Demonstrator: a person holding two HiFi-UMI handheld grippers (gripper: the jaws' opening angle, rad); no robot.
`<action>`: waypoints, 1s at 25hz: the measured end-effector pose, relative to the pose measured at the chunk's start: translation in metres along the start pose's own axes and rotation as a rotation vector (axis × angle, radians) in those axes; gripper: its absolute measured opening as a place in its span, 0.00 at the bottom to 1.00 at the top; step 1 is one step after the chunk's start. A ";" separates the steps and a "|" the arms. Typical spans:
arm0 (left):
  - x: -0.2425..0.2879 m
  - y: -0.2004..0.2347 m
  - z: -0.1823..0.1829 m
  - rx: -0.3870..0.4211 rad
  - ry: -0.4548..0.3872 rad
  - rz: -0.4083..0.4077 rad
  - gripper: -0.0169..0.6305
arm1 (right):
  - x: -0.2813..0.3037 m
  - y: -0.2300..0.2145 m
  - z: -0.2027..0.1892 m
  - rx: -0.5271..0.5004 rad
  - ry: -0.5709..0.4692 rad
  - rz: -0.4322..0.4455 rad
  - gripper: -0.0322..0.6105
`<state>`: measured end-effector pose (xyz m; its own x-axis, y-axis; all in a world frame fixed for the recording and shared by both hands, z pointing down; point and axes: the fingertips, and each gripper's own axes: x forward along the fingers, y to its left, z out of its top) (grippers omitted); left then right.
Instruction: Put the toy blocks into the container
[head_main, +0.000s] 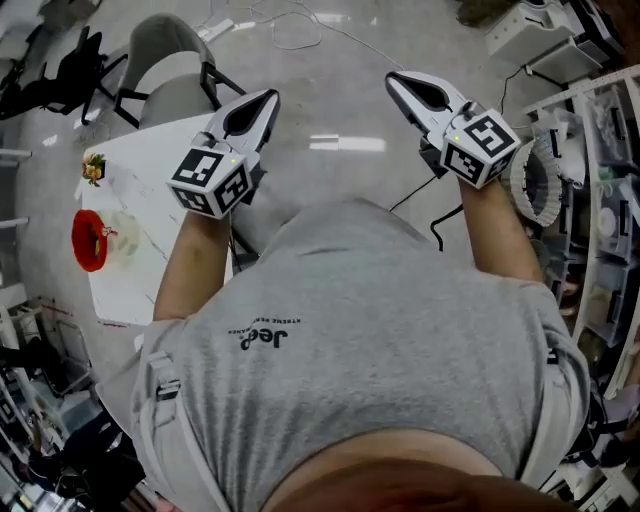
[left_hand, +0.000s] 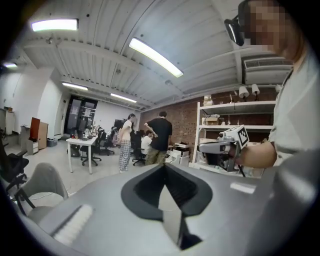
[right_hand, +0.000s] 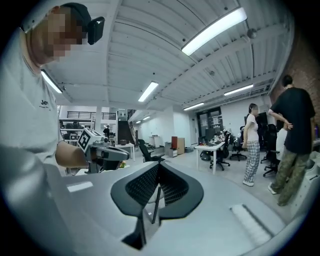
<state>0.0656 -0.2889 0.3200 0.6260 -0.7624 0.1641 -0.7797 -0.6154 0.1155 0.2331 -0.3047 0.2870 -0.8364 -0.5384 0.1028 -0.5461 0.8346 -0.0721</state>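
Open floor (head_main: 340, 95) ahead; table (head_main: 140, 260) left, chair (head_main: 165, 60) beyond, shelving (head_main: 610, 230) right.

Ahead of the left jaws, a red brick wall (left_hand: 187, 117) backs white shelving (left_hand: 235, 107). People (left_hand: 160, 135) stand near desks (left_hand: 82, 142) and office chairs (left_hand: 106, 145). Long strip lights (left_hand: 155, 56) cross the ribbed white ceiling (left_hand: 100, 65). Below both jaws lies pale polished floor (head_main: 330, 100). Left of the left jaws, a grey chair (head_main: 165, 60) stands at the white bench (head_main: 150, 150).

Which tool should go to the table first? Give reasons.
Left. The left tool is right by the white table with the red container; the right tool hangs over floor, farther off. Both are shut and empty.
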 end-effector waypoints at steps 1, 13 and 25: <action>0.003 -0.003 0.001 0.006 0.001 -0.008 0.12 | -0.004 -0.004 0.000 0.001 -0.003 -0.011 0.05; 0.025 -0.030 0.013 0.051 0.019 -0.060 0.12 | -0.035 -0.029 0.000 0.021 -0.011 -0.071 0.05; 0.029 -0.027 0.009 0.052 0.023 -0.085 0.12 | -0.031 -0.034 -0.003 0.003 0.026 -0.090 0.05</action>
<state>0.1054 -0.2963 0.3133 0.6889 -0.7027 0.1780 -0.7218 -0.6877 0.0786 0.2779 -0.3164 0.2892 -0.7823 -0.6083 0.1343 -0.6194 0.7825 -0.0640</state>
